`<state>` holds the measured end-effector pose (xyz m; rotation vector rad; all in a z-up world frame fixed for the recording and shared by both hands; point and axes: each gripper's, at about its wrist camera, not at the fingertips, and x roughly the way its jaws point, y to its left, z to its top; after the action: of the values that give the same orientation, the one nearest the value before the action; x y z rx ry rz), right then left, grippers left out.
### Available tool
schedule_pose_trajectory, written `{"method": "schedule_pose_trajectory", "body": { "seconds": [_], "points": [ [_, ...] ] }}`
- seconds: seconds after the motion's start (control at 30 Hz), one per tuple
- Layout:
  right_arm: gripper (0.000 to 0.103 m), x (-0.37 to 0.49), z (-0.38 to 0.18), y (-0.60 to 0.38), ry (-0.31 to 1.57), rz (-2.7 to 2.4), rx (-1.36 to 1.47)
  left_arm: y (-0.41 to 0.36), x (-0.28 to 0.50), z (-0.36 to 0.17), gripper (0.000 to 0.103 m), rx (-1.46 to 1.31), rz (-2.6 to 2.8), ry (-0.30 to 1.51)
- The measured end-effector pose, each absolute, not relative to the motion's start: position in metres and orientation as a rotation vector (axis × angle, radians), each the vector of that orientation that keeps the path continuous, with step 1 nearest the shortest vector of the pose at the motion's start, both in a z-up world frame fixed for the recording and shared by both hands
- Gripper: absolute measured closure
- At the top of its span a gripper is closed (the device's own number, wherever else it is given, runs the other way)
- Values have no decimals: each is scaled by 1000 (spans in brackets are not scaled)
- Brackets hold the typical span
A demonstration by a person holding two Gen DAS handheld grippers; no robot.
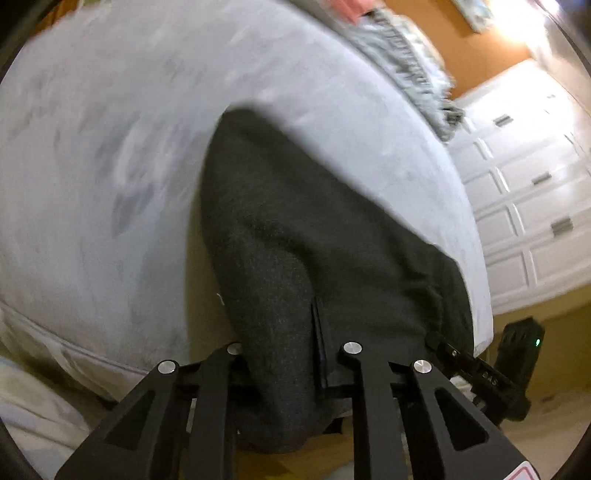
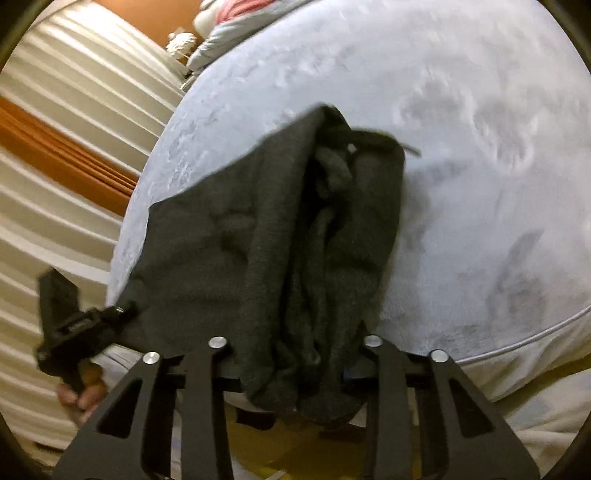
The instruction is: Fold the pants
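Note:
Dark grey pants [image 1: 295, 229] lie on a light grey bed cover [image 1: 110, 147] and hang over its near edge. My left gripper [image 1: 291, 354] is shut on the pants' hanging end. In the right wrist view the pants [image 2: 280, 229] are bunched in folds, and my right gripper [image 2: 295, 347] is shut on the bunched cloth at the bed's edge. The right gripper also shows in the left wrist view [image 1: 480, 373] at the pants' right corner, and the left gripper shows in the right wrist view [image 2: 85, 321], held by a hand. The fingertips are hidden in the cloth.
A fringed grey blanket [image 1: 406, 62] and pink item [image 1: 347, 9] lie at the bed's far end. White panelled doors [image 1: 532, 192] stand to the right. White blinds [image 2: 66, 147] and an orange strip are to the left in the right wrist view.

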<state>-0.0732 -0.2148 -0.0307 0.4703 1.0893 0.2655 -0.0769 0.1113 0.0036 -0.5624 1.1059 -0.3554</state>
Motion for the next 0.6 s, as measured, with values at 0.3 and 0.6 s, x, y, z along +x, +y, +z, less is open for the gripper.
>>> {"method": "schedule_pose_trajectory", "body": {
  "seconds": [0.3,0.6],
  "points": [
    [74,-84,123,-200,725,356,308,111,-88,182,91,-425,-482,704],
    [73,-62,269,-199,351,429,218,106,-74,322,90,-307,-534,318]
  ]
}}
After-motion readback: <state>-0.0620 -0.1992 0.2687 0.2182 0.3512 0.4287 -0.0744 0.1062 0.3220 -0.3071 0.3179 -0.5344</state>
